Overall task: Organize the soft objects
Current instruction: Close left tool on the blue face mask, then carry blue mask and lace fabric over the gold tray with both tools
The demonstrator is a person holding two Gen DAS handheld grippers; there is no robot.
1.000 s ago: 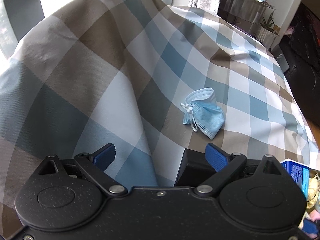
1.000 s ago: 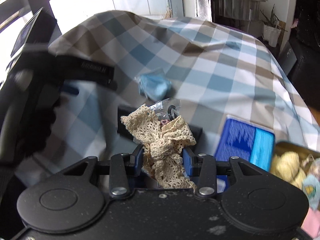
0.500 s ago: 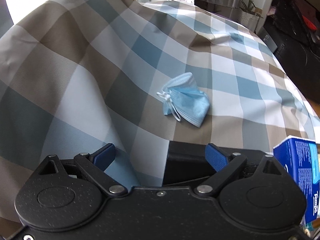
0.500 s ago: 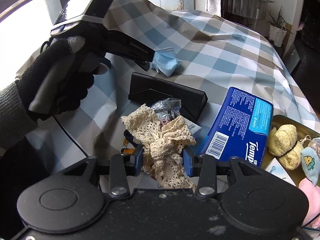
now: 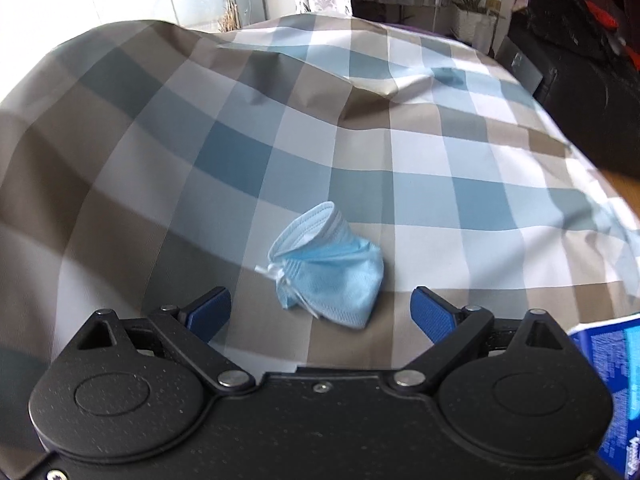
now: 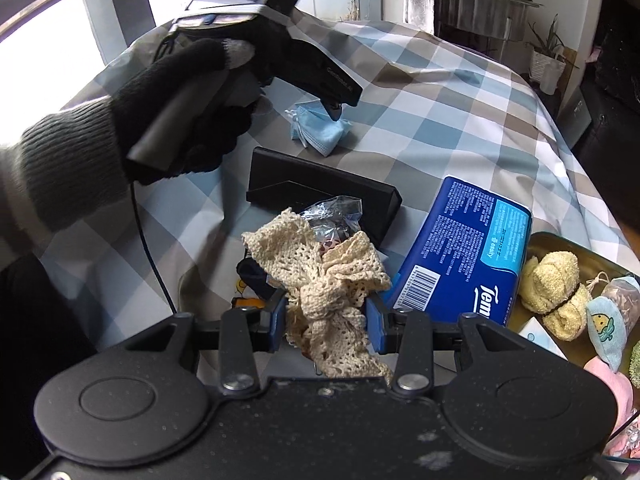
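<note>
We find the left tool (image 5: 320, 312) spread wide, the crumpled blue face mask (image 5: 328, 276) lying on the checked cloth (image 5: 400, 160) between its fingers, untouched. The right tool (image 6: 326, 322) pinches a cream lace cloth (image 6: 324, 280). A tissue pack (image 6: 460, 248) lies at two o'clock of it.

Daylight pours from a window (image 6: 60, 40) ahead-left of both grippers, blown out white. Fisheye bends edges; the left view is motion-blurred.

Checked cloth (image 5: 400, 160), blue mask (image 5: 332, 276), black case (image 6: 320, 192)
</note>
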